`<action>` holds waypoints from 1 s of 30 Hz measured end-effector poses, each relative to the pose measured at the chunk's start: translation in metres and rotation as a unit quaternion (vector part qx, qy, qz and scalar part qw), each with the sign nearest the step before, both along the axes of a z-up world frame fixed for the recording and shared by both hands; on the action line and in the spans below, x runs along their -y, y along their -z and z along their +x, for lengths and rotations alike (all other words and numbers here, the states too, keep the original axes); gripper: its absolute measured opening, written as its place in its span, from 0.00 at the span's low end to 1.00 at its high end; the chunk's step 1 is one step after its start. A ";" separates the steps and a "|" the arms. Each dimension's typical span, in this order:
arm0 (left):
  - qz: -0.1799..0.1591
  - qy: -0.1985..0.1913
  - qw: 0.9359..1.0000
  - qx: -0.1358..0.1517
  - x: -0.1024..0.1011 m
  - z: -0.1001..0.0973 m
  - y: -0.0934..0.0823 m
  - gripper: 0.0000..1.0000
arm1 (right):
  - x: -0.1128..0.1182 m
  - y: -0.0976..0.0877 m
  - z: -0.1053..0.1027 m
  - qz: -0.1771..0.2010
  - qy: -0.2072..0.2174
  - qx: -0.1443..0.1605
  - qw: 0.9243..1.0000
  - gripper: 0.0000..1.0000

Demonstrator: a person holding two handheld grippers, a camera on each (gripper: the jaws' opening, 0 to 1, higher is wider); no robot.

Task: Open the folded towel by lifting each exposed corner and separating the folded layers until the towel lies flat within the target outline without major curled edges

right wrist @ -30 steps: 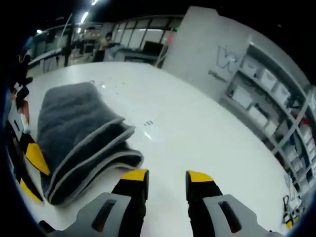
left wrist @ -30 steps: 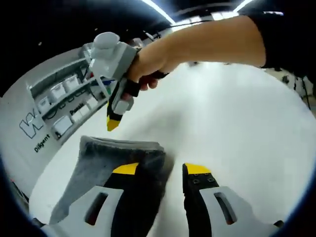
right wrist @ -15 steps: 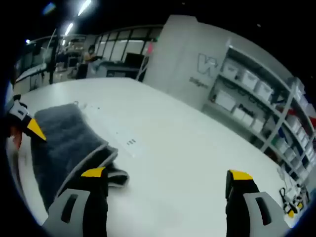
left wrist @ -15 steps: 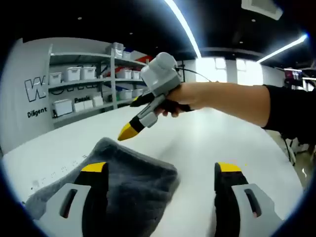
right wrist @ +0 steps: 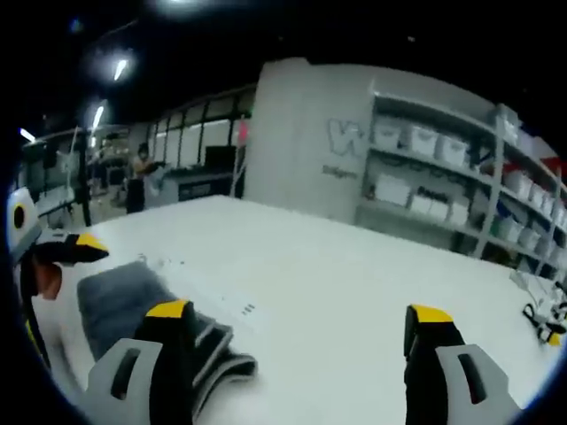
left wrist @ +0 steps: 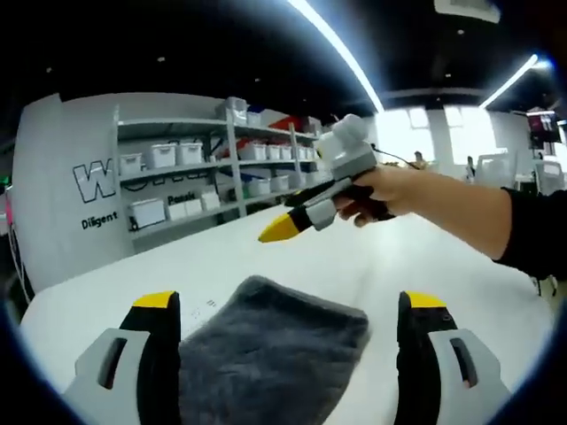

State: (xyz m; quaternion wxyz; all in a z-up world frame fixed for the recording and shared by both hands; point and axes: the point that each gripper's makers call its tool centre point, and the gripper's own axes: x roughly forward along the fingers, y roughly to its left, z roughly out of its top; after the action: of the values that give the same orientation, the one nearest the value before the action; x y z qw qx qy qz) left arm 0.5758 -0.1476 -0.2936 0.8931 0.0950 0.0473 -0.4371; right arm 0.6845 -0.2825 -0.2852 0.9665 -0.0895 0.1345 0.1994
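a broad white table fronts grey shelving with white bins. the folded grey terry towel lies on the table, between the left gripper jaws, spread apart. the right gripper, jaws apart, hovers beside the towel.

Dark grey towel (paler edging) on white table; grey grippers with yellow-tipped black jaws, lower frame.
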 end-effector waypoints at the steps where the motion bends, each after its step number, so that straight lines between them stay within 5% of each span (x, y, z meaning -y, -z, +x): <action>1: -0.002 -0.007 1.000 -0.001 -0.003 0.002 -0.001 1.00 | 0.000 0.000 0.001 -0.002 -0.001 0.001 1.000 0.98; 11: -0.030 -0.040 0.999 0.008 -0.043 -0.031 -0.013 1.00 | -0.010 -0.011 -0.005 -0.004 -0.001 0.043 0.999 0.98; 19: -0.041 -0.067 0.997 0.012 -0.070 -0.005 -0.025 1.00 | -0.019 -0.020 -0.012 -0.013 -0.004 0.073 0.997 0.98; 30: -0.049 -0.085 0.995 0.014 -0.106 -0.004 -0.030 1.00 | -0.025 -0.006 -0.036 0.015 0.003 0.080 0.997 0.98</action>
State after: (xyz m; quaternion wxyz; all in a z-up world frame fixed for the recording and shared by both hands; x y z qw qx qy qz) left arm 0.5715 -0.0414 -0.2633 0.9313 0.0524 0.0215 -0.3597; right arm 0.6490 -0.2574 -0.2793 0.9759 -0.0902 0.0544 0.1909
